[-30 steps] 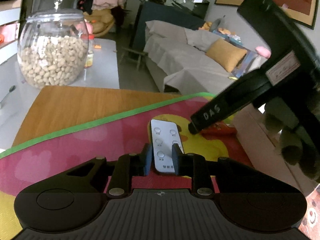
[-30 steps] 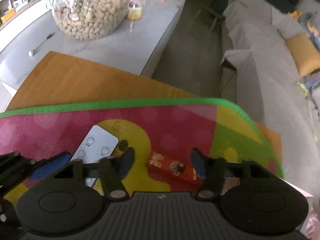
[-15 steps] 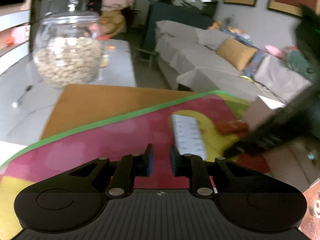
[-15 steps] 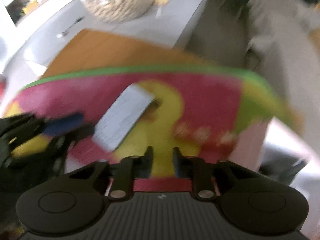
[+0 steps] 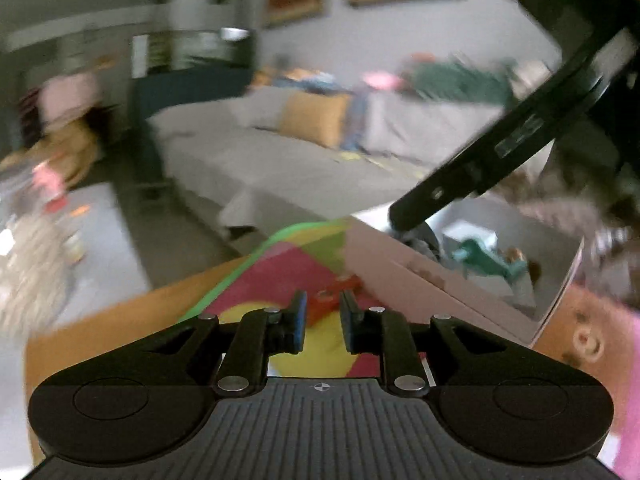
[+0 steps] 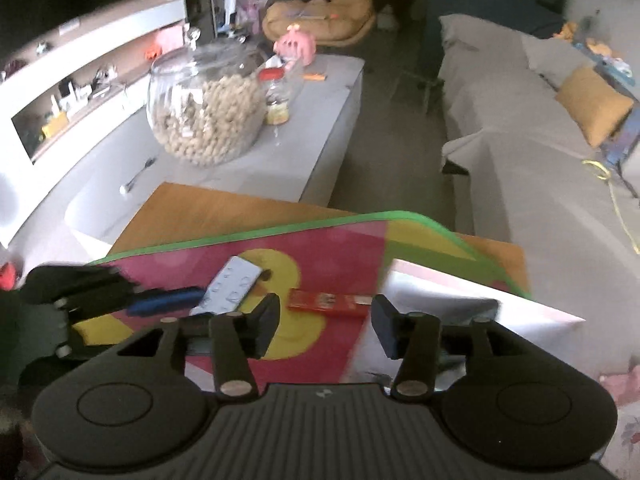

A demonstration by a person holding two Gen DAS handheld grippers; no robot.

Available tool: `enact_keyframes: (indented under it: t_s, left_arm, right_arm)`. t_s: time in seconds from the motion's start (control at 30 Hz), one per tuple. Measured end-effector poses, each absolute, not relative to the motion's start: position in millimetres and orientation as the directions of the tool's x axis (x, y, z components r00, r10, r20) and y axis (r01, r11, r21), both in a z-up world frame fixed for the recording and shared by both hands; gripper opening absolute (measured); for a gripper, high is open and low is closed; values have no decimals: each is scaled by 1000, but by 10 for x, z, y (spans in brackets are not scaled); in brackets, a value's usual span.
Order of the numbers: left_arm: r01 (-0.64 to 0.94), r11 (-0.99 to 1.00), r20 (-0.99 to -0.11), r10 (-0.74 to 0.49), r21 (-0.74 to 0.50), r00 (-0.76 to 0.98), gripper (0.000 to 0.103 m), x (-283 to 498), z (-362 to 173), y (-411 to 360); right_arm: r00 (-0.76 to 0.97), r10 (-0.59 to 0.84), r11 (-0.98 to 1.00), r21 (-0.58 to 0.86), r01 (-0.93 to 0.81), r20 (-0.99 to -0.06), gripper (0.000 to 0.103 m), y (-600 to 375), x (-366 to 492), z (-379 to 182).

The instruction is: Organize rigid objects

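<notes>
A white remote lies on the colourful mat, with a flat red box to its right. My right gripper hovers above the red box; its jaws are opening and nothing is between them. My left gripper has its jaws opening from a narrow gap, also with nothing between them, and the red box lies beyond its tips. In the right wrist view its blue-padded fingers sit just left of the remote. The left wrist view is blurred.
An open pale box holding small items stands on the mat's right side, and its wall is close to my right gripper. A big jar of nuts, a small bottle and a spoon sit on the grey table. A grey sofa lies beyond.
Both grippers have risen. My left gripper came off the remote and swung right toward the pale box. My right gripper's jaws closed, then spread again above the red box.
</notes>
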State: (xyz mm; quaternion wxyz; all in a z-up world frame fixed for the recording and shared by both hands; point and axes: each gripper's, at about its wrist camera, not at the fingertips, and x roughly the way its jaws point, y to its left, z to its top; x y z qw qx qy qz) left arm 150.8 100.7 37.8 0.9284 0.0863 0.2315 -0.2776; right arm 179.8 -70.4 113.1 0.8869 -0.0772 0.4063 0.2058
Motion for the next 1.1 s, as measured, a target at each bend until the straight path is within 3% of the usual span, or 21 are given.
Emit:
enact_keyframes:
  t_s: [0.17, 0.27, 0.33, 0.4, 0.63, 0.73, 1.1]
  left_arm:
    - [603, 777, -624, -382, 182, 681, 24, 2056, 249, 602]
    - [672, 719, -704, -385, 176, 597, 26, 2234, 158, 470]
    - [708, 673, -724, -376, 216, 578, 34, 2274, 118, 404]
    - [712, 651, -747, -329, 264, 578, 37, 2323, 61, 365]
    - [671, 730, -785, -338, 130, 519, 30, 2579, 117, 355]
    - [607, 790, -763, -342, 83, 549, 26, 2464, 95, 434]
    - [381, 924, -694, -287, -20, 660, 26, 834, 70, 1115]
  right_arm:
    - [590, 257, 915, -4, -403, -765, 51, -1223, 1733, 1174]
    - [600, 266, 922, 17, -388, -755, 51, -1569, 1671, 1205]
    - [594, 283, 925, 51, -377, -753, 52, -1774, 1674, 1209]
    - [578, 308, 923, 90, -374, -755, 52, -1900, 1684, 1193]
    - [559, 357, 914, 157, -373, -748, 54, -2021, 1683, 1101]
    - [565, 355, 911, 138, -390, -745, 54, -1888, 1649, 1082]
    - [502, 461, 852, 206, -482, -731, 54, -887, 1802, 1156]
